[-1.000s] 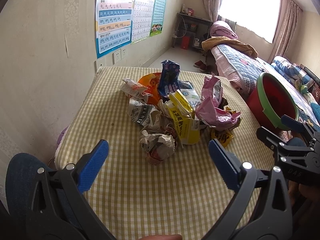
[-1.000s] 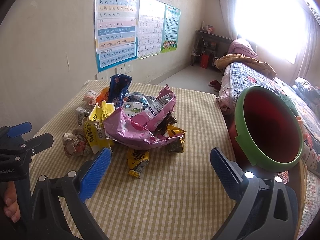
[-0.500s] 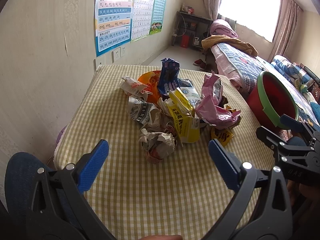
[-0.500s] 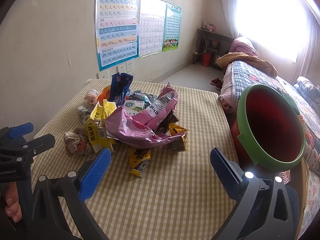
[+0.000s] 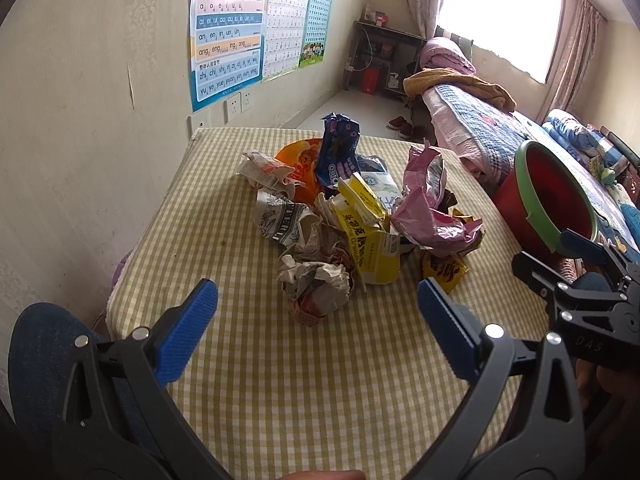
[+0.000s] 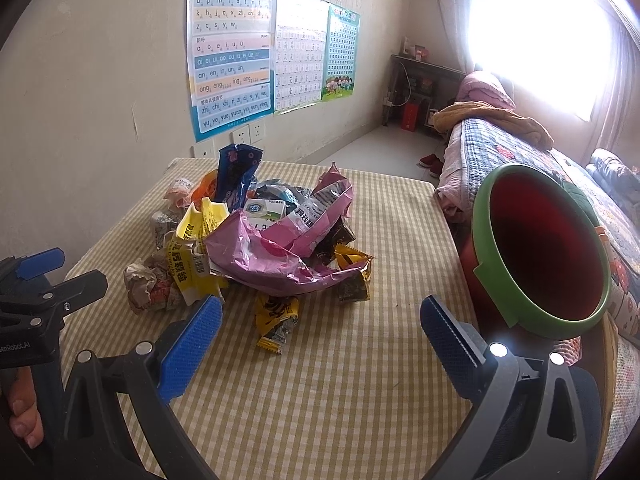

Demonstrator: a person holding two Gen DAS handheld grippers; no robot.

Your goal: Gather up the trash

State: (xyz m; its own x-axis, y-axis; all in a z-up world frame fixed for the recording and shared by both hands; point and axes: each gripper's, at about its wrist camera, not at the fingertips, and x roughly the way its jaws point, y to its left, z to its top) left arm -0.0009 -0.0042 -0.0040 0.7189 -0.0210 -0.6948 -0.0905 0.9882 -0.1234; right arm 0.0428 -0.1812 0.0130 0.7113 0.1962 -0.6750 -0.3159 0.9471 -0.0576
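We judge the trash pile (image 5: 352, 224) light, crinkly and easily crushed, its foil wrappers slippery, so we would pinch a bunched fold, starting with the crumpled paper ball (image 5: 316, 286) nearest us. The pile sits mid-frame on the checked tablecloth (image 5: 320, 380): pink bag (image 6: 280, 252), yellow packet (image 5: 370, 240), blue wrapper (image 6: 236, 176), newspaper wads. The red bin (image 6: 548, 248) waits at centre right. Our left gripper (image 5: 318, 320) and right gripper (image 6: 320, 336) both gape wide, holding nothing.
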